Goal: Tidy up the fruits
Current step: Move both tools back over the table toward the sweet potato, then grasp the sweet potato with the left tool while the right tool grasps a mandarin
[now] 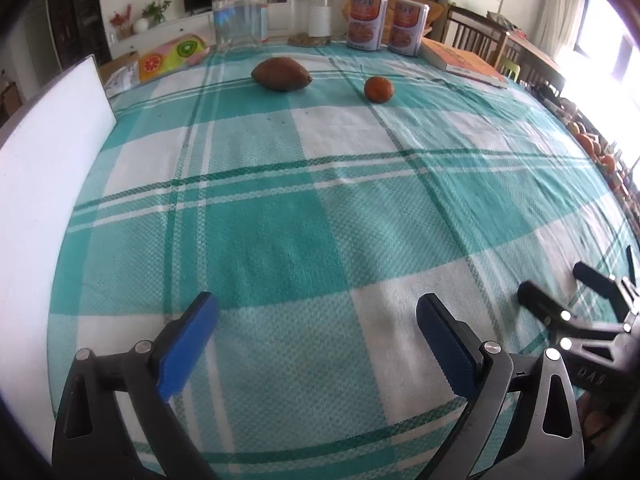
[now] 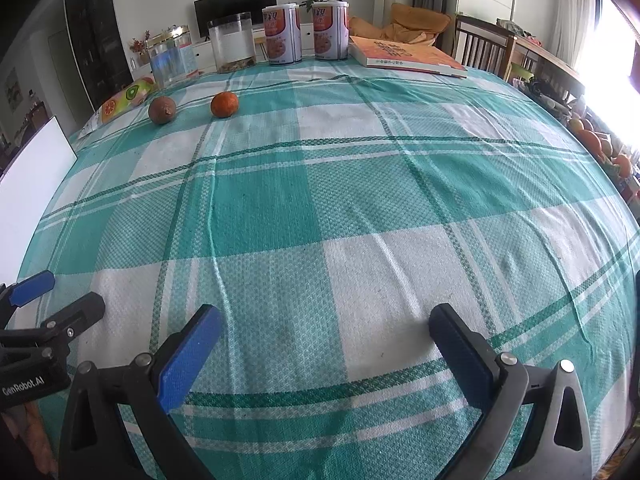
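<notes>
**Both grippers parked at the near edge, fruit way over at the back**

Biggest thing first: the table (image 1: 304,208) was covered in a teal-and-white checked woven cloth, a bit rumpled, and most of it was bare. That big open middle looked like the working area, with clutter pushed to the far rim. The room behind was a living room, with a dark flat TV, potted plants, wooden chairs and a very bright window on the right.

Along the far edge sat a clear plastic jar with a gold lid (image 1: 239,16), two white-and-orange printed tins (image 1: 367,20) and a flat orange-covered book (image 1: 464,63). A white board (image 1: 48,168) stood at the left side.

The fruit: a brown oval avocado-looking fruit (image 1: 281,74) and a small round orange tangerine (image 1: 378,89) lay near each other but apart, on the cloth at the far side, well away from both tools. I'd guess they'd been left loose there to be gathered.

The left gripper (image 1: 316,320) had its blue-padded jaws spread wide with nothing between them, tilted down at the cloth. The right gripper (image 2: 326,332) was the same, wide and empty, just beside it. So no fruit had been picked up yet.
</notes>
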